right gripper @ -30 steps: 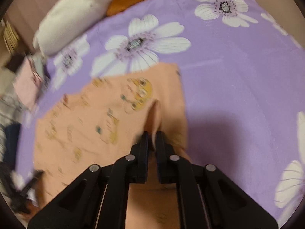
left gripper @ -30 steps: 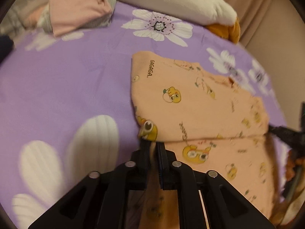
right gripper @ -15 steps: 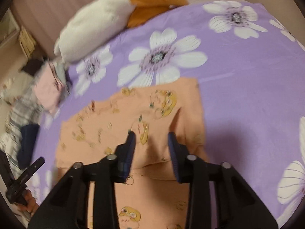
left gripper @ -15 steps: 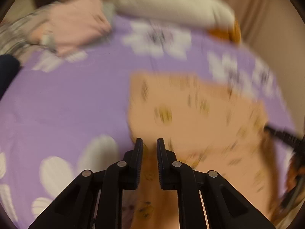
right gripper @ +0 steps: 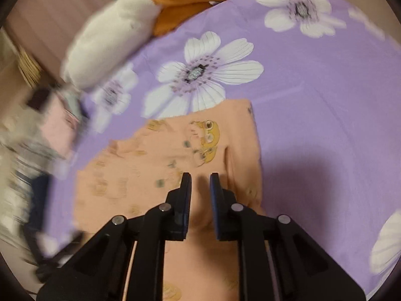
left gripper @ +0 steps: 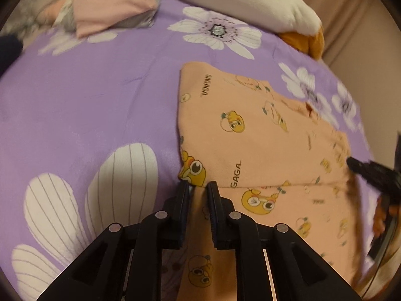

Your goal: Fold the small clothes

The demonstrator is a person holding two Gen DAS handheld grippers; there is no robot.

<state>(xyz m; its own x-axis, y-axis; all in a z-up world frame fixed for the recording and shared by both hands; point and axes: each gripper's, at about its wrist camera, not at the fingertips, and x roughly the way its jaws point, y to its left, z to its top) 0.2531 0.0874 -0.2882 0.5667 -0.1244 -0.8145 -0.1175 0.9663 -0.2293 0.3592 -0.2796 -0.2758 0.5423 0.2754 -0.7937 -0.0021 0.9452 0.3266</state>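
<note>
A small orange garment with yellow cartoon prints lies on the purple flowered bedsheet, its upper part folded over the lower. My left gripper is open at the fold's near left corner, with cloth between and below the fingers. The garment also shows in the right wrist view. My right gripper is open just above it near its right edge, holding nothing. The right gripper shows at the right edge of the left wrist view.
A white and orange plush toy lies at the far edge of the bed. A stack of folded clothes, pink on top, sits at the far left. The plush and the clothes pile also show in the right wrist view.
Both grippers were shut on the garment's fold one second ago and have opened and let it go. The folded part now lies flat.
</note>
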